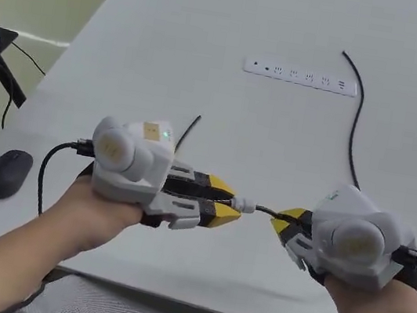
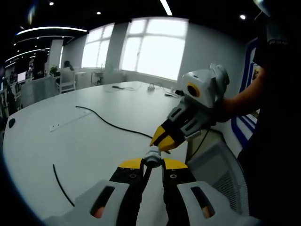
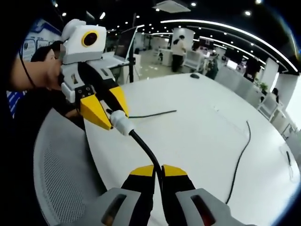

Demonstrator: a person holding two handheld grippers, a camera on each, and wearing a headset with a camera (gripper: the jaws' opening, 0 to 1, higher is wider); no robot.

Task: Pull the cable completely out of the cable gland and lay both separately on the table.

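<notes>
**A:** Where's the work, from where you stand?

**B:** Up off the table (image 1: 211,38), between the two hands. The left tool (image 1: 233,202) is pinching the white cable gland (image 1: 245,205) by its body. The right tool (image 1: 284,218) is pressed together on the black cable (image 1: 265,211), just beside the gland's mouth. The two sets of tips are near each other, with a short bare stretch of cable between them.

**A:** So the cable isn't out yet.

**B:** No, it runs into the gland. A black length (image 1: 189,131) lies on the table behind the left tool. I'd take that for the tail that has to come through, though I can't see it join.

**A:** How should the pull go?

**B:** Straight along the gland's axis, I'd say. Hold the left steady and draw the right away in line. Don't bend the cable at the mouth, or the seal may bite. One draw likely won't clear the tail, so regrip near the mouth and pull again.

**A:** Anything to watch?

**B:** The tail could snag under the left hand as it feeds. The power strip (image 1: 300,76) and its cord (image 1: 354,124) lie farther back, so keep clear of them. Once the cable is free, set the two pieces down well apart on the bare table at the front.
</notes>
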